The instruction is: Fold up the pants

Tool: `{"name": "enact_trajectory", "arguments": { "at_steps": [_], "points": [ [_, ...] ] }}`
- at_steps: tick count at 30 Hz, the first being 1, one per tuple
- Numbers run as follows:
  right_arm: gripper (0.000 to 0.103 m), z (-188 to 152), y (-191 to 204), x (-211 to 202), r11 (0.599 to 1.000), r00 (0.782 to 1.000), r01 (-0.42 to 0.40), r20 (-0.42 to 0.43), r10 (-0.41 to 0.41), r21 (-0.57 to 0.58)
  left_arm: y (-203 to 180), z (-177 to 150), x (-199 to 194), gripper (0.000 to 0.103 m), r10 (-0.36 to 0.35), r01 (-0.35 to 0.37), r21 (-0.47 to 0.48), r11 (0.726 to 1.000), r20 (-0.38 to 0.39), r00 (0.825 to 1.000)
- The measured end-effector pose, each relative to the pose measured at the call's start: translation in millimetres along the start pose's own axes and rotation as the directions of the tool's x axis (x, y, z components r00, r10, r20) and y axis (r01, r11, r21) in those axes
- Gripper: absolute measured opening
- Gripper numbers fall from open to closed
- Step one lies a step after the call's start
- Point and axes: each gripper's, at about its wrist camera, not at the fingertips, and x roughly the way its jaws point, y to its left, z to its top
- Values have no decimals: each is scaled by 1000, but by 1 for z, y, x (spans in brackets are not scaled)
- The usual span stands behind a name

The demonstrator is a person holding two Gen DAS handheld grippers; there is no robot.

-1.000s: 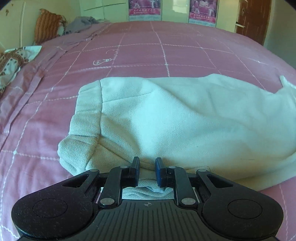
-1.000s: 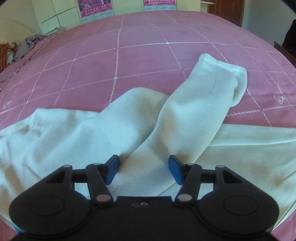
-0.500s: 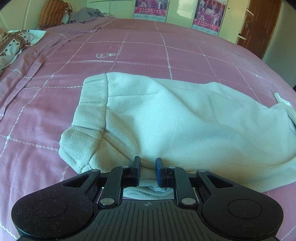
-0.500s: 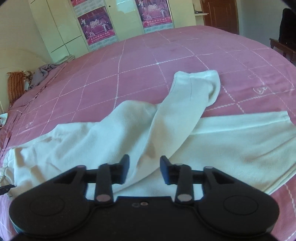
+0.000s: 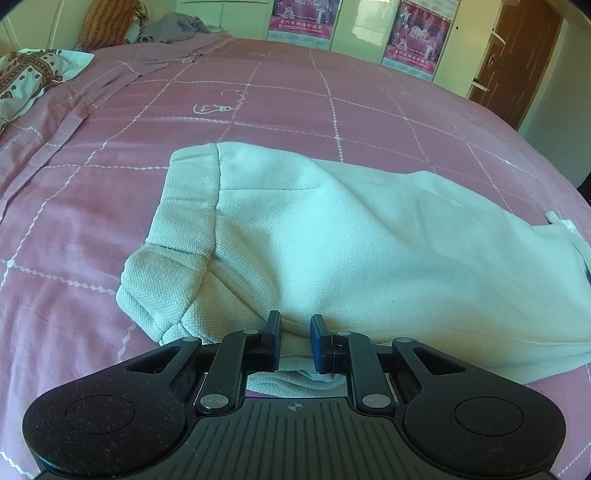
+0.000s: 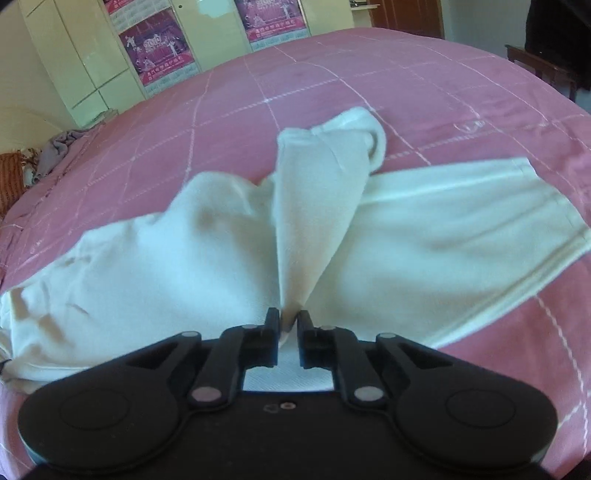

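Note:
White pants (image 5: 351,236) lie on a pink bedspread (image 5: 295,99), with the waistband (image 5: 184,218) to the left in the left wrist view. My left gripper (image 5: 294,334) is shut on the near edge of the pants by the waist. In the right wrist view the pants (image 6: 166,266) spread left to right, with one leg (image 6: 317,192) pulled up into a ridge. My right gripper (image 6: 288,325) is shut on the near end of that leg, which it lifts.
A patterned cloth (image 5: 26,77), an orange pillow (image 5: 107,22) and a grey garment (image 5: 173,27) lie at the bed's far left. Cupboards with posters (image 6: 159,51) stand behind the bed. A dark wooden door (image 5: 513,59) is at the right.
My right gripper closed from wide open onto the pant leg and lifted it, bunching the leg into a ridge. My left gripper stayed shut on the waist edge and rose slightly.

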Motion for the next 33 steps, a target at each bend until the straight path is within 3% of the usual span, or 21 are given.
{"name": "enact_trajectory", "arguments": {
  "at_steps": [3, 6, 7, 9, 11, 13, 15, 19, 21, 23, 25, 28, 32, 33],
  "points": [
    [33, 5, -13, -3, 999, 999, -41, 13, 40, 33, 0, 0, 0, 17, -6, 6, 3, 1000, -3, 1000],
    [42, 27, 3, -15, 997, 995, -12, 95, 20, -83, 0, 0, 0, 17, -5, 5, -5, 1000, -4, 1000],
    [43, 37, 9, -12, 994, 995, -1, 95, 12, -113, 0, 0, 0, 17, -5, 5, -8, 1000, -4, 1000],
    [57, 56, 22, 8, 977, 998, 41, 64, -28, -211, -1, 0, 0, 17, -4, 4, -11, 1000, -2, 1000],
    [58, 66, 31, 32, 953, 998, 70, 15, -68, -295, -1, 0, 0, 17, -6, 6, -10, 1000, -1, 1000],
    [43, 66, 33, 42, 926, 989, 139, 7, -146, -350, 1, 0, 0, 17, -10, 10, -15, 1000, -3, 1000],
    [5, 62, 21, 31, 935, 992, 122, 20, -122, -335, 2, 0, 0, 17, -14, 14, -13, 1000, -3, 1000],
    [4, 38, -14, -15, 971, 997, 74, 42, -66, -227, 2, -1, 1, 17, -15, 15, -8, 1000, -1, 1000],
    [11, 24, -39, -19, 991, 999, 37, 1, -37, -129, 2, -1, 1, 17, -13, 13, -6, 1000, -2, 1000],
    [22, 16, -53, -5, 987, 994, 92, -51, -100, -130, 2, 0, 1, 17, -13, 13, -5, 1000, -5, 1000],
    [26, 18, -51, -11, 986, 997, 77, -15, -80, -150, 1, 0, 2, 17, -12, 12, -3, 1000, -6, 1000],
    [38, 32, -25, -27, 965, 992, 81, 110, -55, -251, 0, 1, 3, 17, -8, 8, -5, 1000, -6, 1000],
    [51, 64, 15, 9, 889, 988, 149, 111, -112, -433, 0, 0, 3, 17, -7, 7, -10, 1000, -5, 1000],
    [48, 69, 21, 26, 865, 986, 167, 88, -142, -473, 0, 0, 2, 17, -9, 9, -13, 1000, -5, 1000]
  ]
}}
